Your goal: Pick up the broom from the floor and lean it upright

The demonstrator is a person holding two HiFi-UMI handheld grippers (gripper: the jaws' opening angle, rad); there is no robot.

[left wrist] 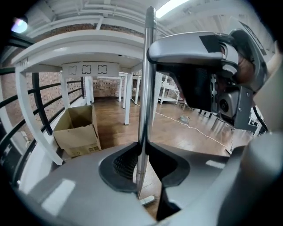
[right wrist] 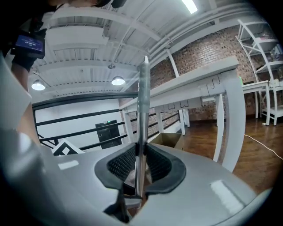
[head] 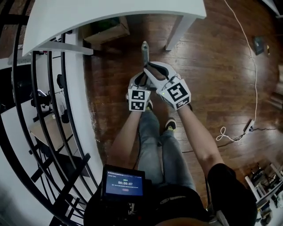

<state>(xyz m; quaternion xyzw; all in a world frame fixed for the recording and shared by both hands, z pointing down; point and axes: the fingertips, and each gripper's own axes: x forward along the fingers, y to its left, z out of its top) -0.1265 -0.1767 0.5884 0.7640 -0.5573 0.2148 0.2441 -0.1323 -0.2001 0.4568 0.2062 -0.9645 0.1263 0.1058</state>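
The broom shows only as its bare metal handle (head: 145,49), which stands close to upright in front of me; the brush head is out of sight. My left gripper (head: 141,80) is shut on the handle (left wrist: 146,79), its dark pads (left wrist: 121,165) pressing the pole from both sides. My right gripper (head: 153,69) is shut on the same handle (right wrist: 143,97) just above the left one, pads (right wrist: 119,165) tight against it. In the left gripper view the right gripper's (left wrist: 208,53) body sits higher up the pole.
A white table (head: 110,13) with a slanted leg (head: 177,31) stands ahead, a cardboard box (head: 106,28) under it. Black railing (head: 44,110) runs along the left. A white cable (head: 253,66) trails over the wooden floor at right. The person's legs (head: 161,145) are below the grippers.
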